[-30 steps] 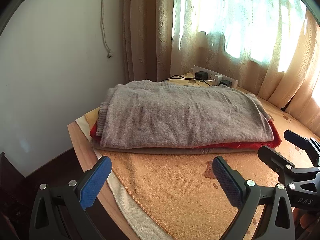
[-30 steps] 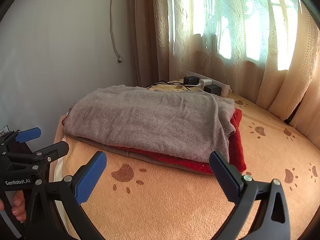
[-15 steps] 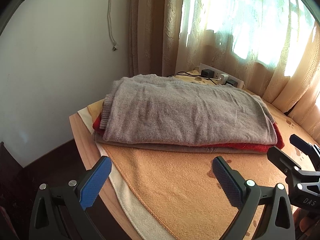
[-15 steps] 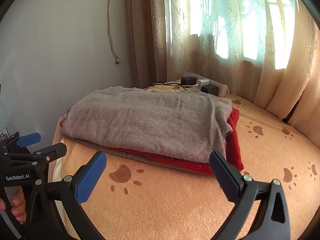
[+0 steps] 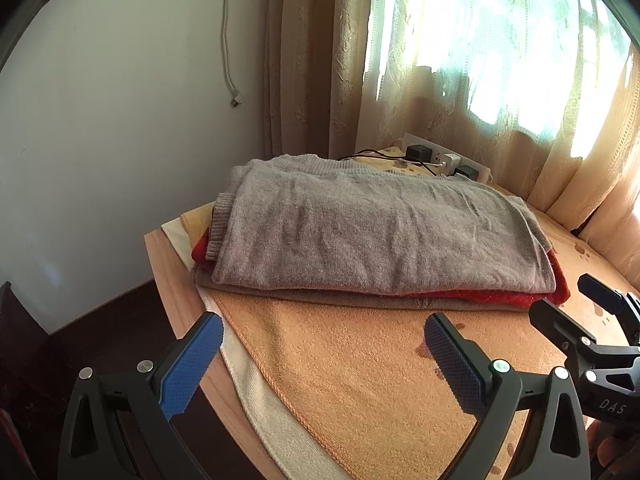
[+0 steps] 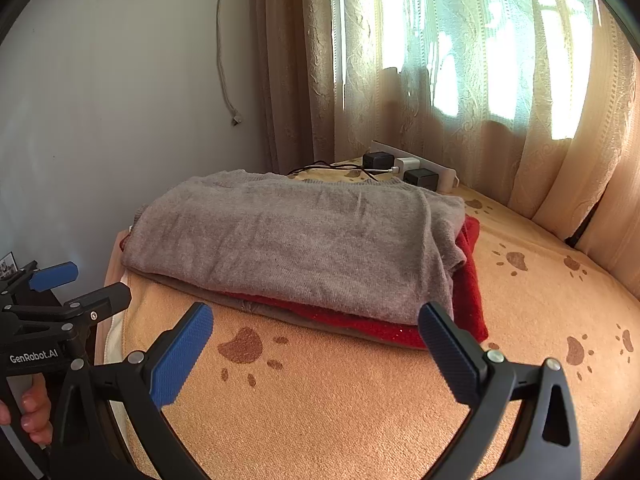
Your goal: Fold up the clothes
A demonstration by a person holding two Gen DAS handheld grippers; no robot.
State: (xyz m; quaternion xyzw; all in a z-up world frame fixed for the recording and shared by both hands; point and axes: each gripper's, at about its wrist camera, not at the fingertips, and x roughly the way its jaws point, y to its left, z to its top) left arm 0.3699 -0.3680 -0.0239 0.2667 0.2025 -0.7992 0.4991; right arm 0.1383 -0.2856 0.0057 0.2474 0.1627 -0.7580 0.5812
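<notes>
A folded grey sweater (image 5: 380, 232) tops a stack with a red garment (image 5: 516, 298) and a brown one (image 5: 320, 294) under it, on an orange paw-print towel (image 5: 360, 368). The stack also shows in the right wrist view (image 6: 304, 240), with the red garment (image 6: 470, 280) sticking out at its right. My left gripper (image 5: 324, 364) is open and empty, in front of the stack's near edge. My right gripper (image 6: 316, 352) is open and empty, also short of the stack. Each gripper shows in the other's view: the right one (image 5: 584, 312), the left one (image 6: 80, 284).
A white power strip (image 5: 444, 158) with black chargers and cables lies behind the stack by the curtains (image 5: 440, 60). The wooden table edge (image 5: 168, 280) drops off at the left beside a white wall. A cable (image 5: 228, 40) hangs down the wall.
Both grippers have drawn back and risen slightly from the stack, which looks farther away now. The clothes have not moved. Both grippers stay open.
</notes>
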